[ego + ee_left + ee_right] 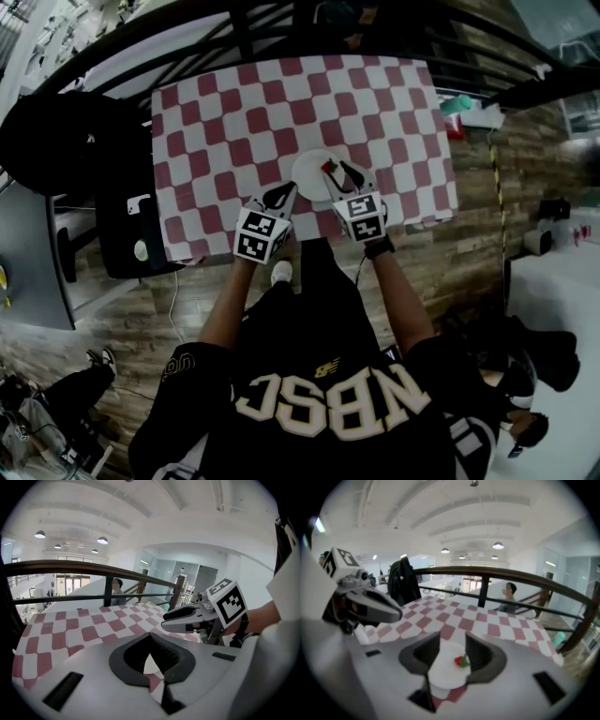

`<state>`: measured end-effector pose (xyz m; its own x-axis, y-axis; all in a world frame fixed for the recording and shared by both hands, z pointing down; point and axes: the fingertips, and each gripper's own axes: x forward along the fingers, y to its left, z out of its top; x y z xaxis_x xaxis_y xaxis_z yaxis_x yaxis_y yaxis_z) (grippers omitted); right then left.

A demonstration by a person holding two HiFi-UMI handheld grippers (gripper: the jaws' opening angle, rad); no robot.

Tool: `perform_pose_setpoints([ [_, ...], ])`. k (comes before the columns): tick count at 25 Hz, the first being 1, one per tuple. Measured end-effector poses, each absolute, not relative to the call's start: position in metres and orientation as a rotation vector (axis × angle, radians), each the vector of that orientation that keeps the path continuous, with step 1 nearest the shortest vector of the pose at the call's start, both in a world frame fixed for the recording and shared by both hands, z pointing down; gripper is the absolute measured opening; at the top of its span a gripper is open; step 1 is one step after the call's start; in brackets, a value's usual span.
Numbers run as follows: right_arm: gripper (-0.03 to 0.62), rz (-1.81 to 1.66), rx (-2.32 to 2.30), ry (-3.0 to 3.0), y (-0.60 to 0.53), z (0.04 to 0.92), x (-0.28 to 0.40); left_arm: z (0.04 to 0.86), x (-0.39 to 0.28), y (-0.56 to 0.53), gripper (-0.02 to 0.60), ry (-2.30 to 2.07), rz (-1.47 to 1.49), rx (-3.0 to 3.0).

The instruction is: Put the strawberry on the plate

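A small red strawberry (461, 661) with green leaves lies on the white plate (440, 677), apart from both pads of my right gripper (451, 640), which is open around it. From the head view, the plate (306, 174) sits near the front edge of the red-and-white checkered cloth (234, 122), and the strawberry (327, 167) shows beside the right gripper (338, 174). My left gripper (284, 193) hovers just left of the plate. Its tips meet with nothing between them (150, 637). The right gripper (180, 618) shows at its right.
A dark curved railing (281, 28) runs behind the table. A black jacket (56, 141) hangs at the left, above a black stand (131, 234). A teal object (457, 108) lies off the table's right corner. Wooden floor surrounds the table.
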<state>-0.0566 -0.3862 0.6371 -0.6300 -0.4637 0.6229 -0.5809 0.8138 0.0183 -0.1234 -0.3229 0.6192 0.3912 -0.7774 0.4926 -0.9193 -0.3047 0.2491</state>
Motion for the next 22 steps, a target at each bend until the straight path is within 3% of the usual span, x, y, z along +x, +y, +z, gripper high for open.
perform_pose_setpoints([
  [4, 0.165, 0.274, 0.870, -2.477, -0.368, 0.581, -0.055, 0.569, -0.125, -0.321, 0.008, -1.508, 0.309, 2.228],
  [14, 0.037, 0.282, 1.145, -2.707, -0.330, 0.458, -0.045, 0.454, -0.126, -0.313, 0.008, -1.660, 0.082, 2.408],
  [22, 0.018, 0.298, 1.233, -2.773, -0.309, 0.413, -0.038, 0.407, -0.122, -0.294, 0.008, -1.744, -0.040, 2.451],
])
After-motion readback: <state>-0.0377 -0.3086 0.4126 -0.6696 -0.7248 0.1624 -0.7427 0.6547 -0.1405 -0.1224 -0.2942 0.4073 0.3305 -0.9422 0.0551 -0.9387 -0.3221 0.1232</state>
